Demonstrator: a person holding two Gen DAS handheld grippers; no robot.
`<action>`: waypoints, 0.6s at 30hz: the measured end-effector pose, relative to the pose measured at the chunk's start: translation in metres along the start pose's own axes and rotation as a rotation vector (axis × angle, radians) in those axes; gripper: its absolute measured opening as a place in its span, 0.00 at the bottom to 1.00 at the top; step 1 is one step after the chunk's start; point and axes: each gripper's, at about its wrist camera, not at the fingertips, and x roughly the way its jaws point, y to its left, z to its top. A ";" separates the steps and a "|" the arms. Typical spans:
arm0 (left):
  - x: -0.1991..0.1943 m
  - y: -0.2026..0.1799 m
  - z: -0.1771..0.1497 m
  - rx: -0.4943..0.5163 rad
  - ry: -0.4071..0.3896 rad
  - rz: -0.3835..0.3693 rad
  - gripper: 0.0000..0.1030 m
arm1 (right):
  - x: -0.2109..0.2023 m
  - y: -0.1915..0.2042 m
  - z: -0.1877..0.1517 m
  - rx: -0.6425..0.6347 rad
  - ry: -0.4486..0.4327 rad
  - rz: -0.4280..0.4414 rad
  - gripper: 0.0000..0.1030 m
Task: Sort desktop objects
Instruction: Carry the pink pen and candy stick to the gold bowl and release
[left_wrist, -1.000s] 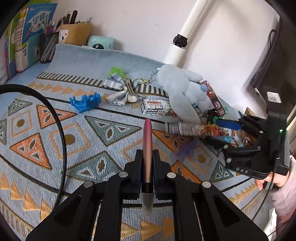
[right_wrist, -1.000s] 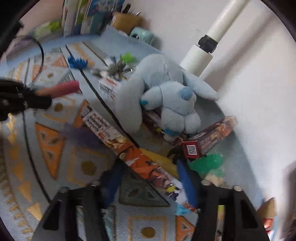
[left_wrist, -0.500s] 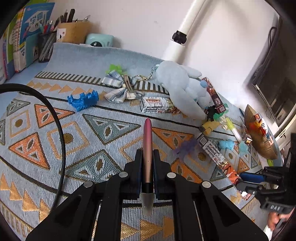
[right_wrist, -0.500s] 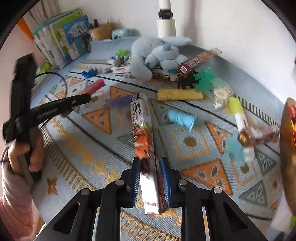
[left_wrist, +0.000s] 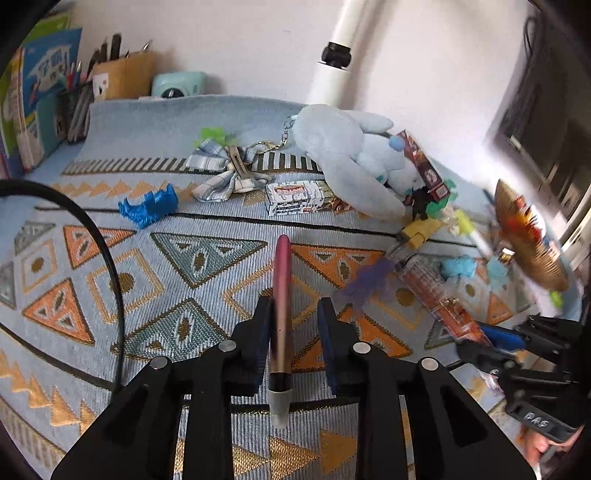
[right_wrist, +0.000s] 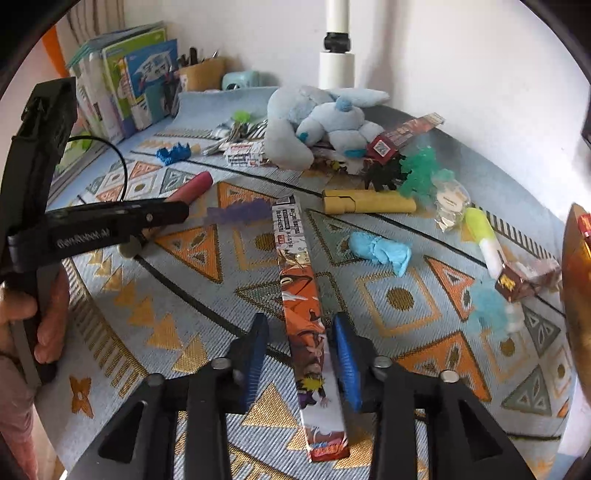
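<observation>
Barely begun: left gripper (left_wrist: 293, 325) spread around pink pen (left_wrist: 281, 295), right gripper (right_wrist: 301, 354) likewise around long comic box (right_wrist: 306, 314), both seemingly loose; plush (right_wrist: 314, 122), clutter waiting far across tabletop (right_wrist: 184, 295).

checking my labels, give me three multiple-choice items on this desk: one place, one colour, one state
1. Where is the camera? A on the plush; B at the back, beside the pen cup; C in a gripper
2. Colour of the pen? A green; B black; C pink
3. Jaws of the right gripper? A shut tight; B apart, wider than the box; C out of view
B: it stands next to the cup. C: the barrel is pink. B: a gap shows beside the box.
</observation>
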 end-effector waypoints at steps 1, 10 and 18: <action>0.000 -0.001 -0.001 0.007 0.002 0.017 0.07 | -0.004 -0.003 -0.004 0.033 -0.006 0.023 0.18; -0.041 -0.022 -0.017 -0.035 -0.064 -0.156 0.07 | -0.052 -0.069 -0.047 0.423 -0.119 0.516 0.17; -0.083 -0.138 0.032 0.128 -0.196 -0.387 0.07 | -0.149 -0.128 -0.056 0.436 -0.362 0.275 0.17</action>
